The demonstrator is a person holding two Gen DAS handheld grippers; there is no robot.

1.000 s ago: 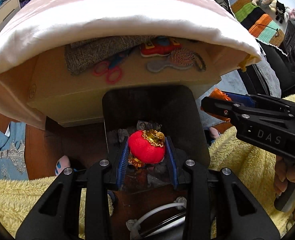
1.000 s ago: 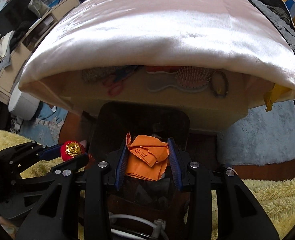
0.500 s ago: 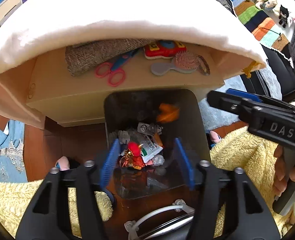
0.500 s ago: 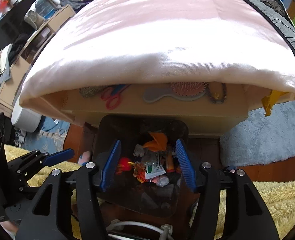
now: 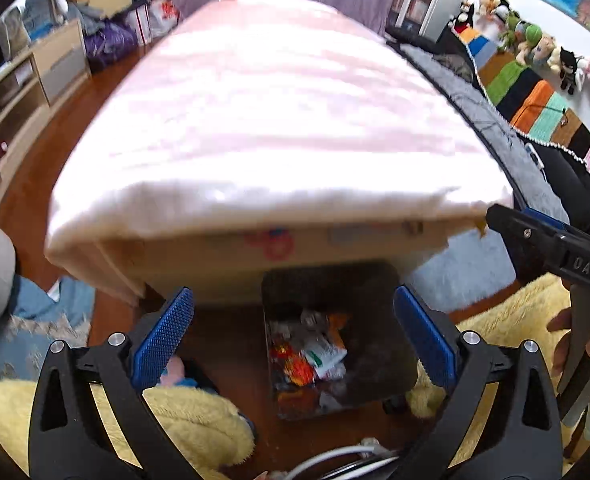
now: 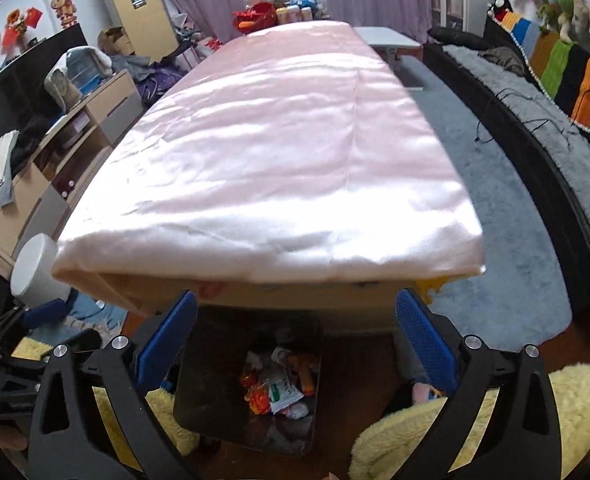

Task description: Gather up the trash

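1. Table (image 6: 271, 152), long, draped in a pale pink satin cloth (image 5: 279, 120) that hangs over its near end; it is the landmark for all entries below.
2. Grey rug (image 6: 507, 216), on the floor along the table's right side, running out past the near right corner.
3. Yellow fleece (image 5: 199, 420), bunched on the floor in front of the table's near end, to either side of the bin.
4. Trash bin (image 5: 375, 320), dark, square and open-topped, standing on the wooden floor directly below the table's near edge and partly tucked under it. In the right wrist view the same bin (image 6: 215, 360) sits low and left of centre.
5. Left gripper (image 5: 293, 344), held above the bin in front of the table's near end, its blue-padded fingers (image 5: 163, 336) spread wide apart and empty.
6. Right gripper (image 6: 295, 344), likewise above the bin and level with the table's near edge, fingers (image 6: 427, 344) released to full spread with nothing between them. In the left wrist view its black body appears off the table's near right corner, a hand (image 5: 587, 344) wrapped round its handle.
7. Trash (image 5: 307, 360), lying inside the bin below the table's edge: a heap of crumpled wrappers, among them a white-and-green packet (image 6: 285, 394) and red-orange foil pieces (image 6: 257, 398).
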